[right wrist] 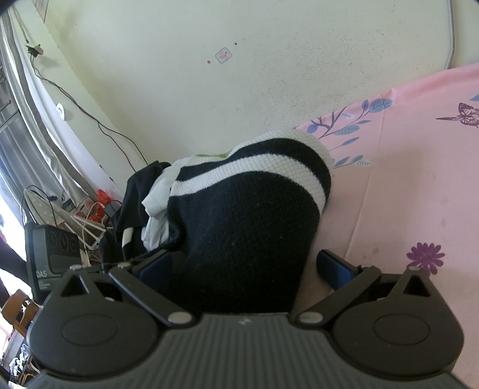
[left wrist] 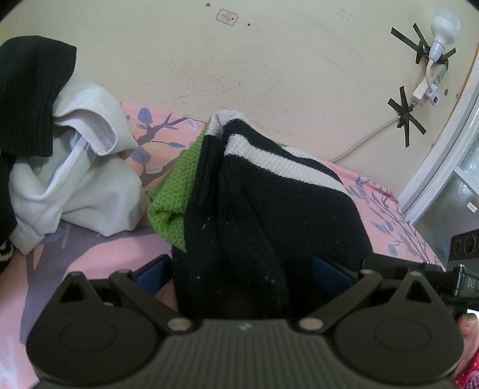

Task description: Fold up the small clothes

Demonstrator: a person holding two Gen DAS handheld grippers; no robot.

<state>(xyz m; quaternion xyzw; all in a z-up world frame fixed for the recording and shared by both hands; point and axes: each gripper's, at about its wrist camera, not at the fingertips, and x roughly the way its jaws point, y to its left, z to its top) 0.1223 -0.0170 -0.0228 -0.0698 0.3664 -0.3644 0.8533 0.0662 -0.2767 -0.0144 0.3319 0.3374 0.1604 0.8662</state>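
Pink bedsheet point(right wrist: 404, 194) printed with blue leaves, purple flowers and a butterfly covers the bed, which runs up against a scuffed cream wall point(left wrist: 269, 74).

Seen from its own camera, the left gripper point(left wrist: 244, 273) has a thick bunch of the black knit garment point(left wrist: 269, 215) between its blue pads point(left wrist: 152, 273). The fingers stand fairly wide, but the cloth fills the whole gap, so it looks gripped. Just ahead of it the knit rises in a heap, with white stripes across the top and a green knit panel point(left wrist: 170, 194) on the left side.

The right gripper point(right wrist: 244, 269) also has the black knit lying between its fingers. The cloth touches the left pad point(right wrist: 155, 266), while the right pad point(right wrist: 335, 267) stands apart from it with pink sheet showing in between, so this one is released.

Farther to the left of the left gripper sits a crumpled white garment point(left wrist: 77, 179) with a black ribbed piece point(left wrist: 30, 95) draped over it. High on the wall to the right, a bulb point(left wrist: 443, 27) and a power strip point(left wrist: 431, 86) are fixed with black tape.
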